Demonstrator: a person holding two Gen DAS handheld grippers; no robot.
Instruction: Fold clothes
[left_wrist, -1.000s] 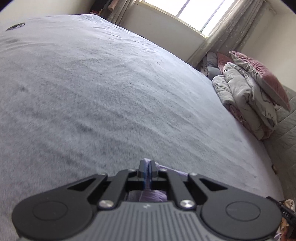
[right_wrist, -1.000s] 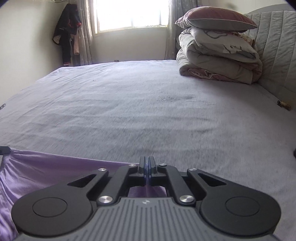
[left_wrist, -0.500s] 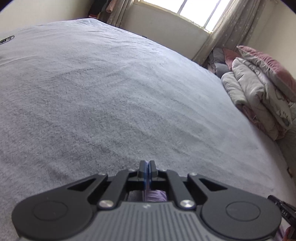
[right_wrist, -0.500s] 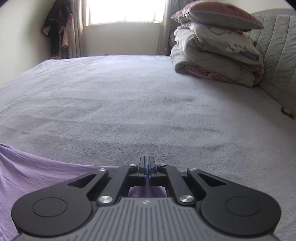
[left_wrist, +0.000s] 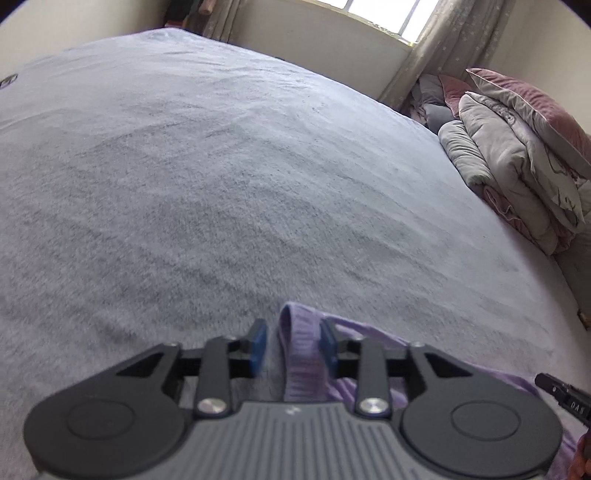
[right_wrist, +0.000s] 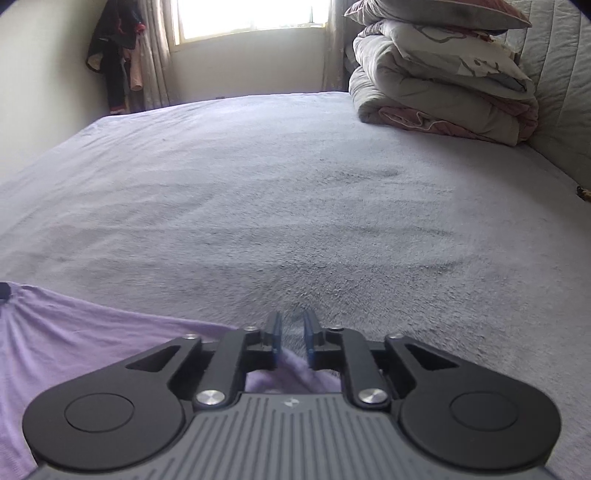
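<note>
Left-wrist view: the left gripper (left_wrist: 293, 345) and right gripper (right_wrist: 293, 338) are opening, releasing a lilac garment (left_wrist: 303, 365) onto the grey bed (left_wrist: 221, 184); folding apparently remains unfinished.

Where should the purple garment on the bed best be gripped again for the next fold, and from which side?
Grip the purple garment at its ribbed edge, which stands up in a small fold between the opening jaws of the left gripper. Come from above and behind, as the gripper points now, since the raised fold probably gives both pads cloth to pinch. The rest lies flat on the grey bed cover.
</note>
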